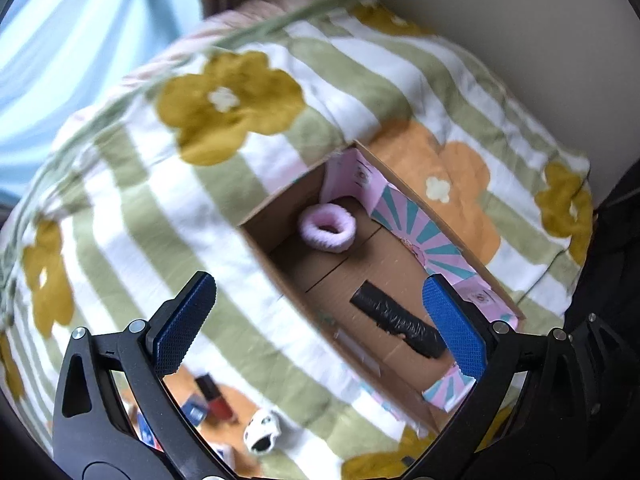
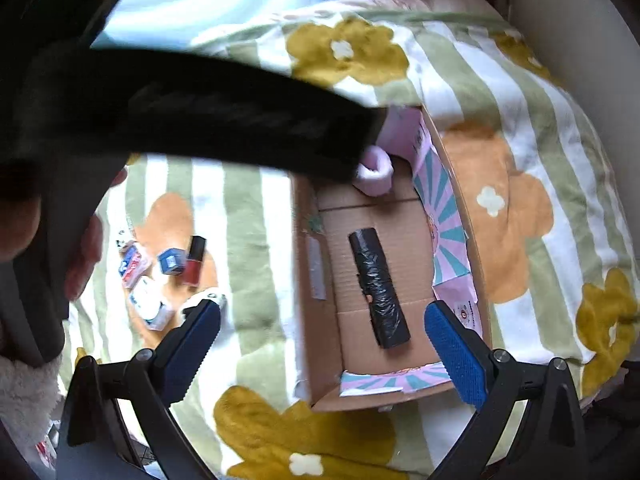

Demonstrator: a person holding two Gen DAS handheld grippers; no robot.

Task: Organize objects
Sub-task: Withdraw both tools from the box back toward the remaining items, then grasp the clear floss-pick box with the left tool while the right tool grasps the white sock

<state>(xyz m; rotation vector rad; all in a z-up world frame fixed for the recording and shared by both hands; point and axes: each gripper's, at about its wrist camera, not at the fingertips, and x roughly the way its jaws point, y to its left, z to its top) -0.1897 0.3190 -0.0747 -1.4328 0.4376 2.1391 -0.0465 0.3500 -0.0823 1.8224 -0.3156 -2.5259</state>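
An open cardboard box (image 1: 384,264) (image 2: 404,232) lined with pink and teal paper sits on a flowered blanket (image 1: 160,200). Inside it lie a fluffy pink scrunchie (image 1: 327,227) (image 2: 376,178) at the far end and a black rolled bag (image 1: 400,326) (image 2: 378,288) nearer me. My left gripper (image 1: 320,326) hovers open above the box's near left corner, holding nothing. My right gripper (image 2: 324,352) is open and empty over the box's near edge. The left gripper's black body (image 2: 200,120) crosses the right wrist view and hides part of the scrunchie.
Loose items lie on the blanket left of the box: a red nail polish bottle (image 2: 195,262) (image 1: 216,398), a small blue box (image 2: 172,261), two printed packets (image 2: 150,304), and a white-and-black piece (image 1: 262,430). A hand (image 2: 84,256) shows at the left. A wall stands beyond the blanket to the right.
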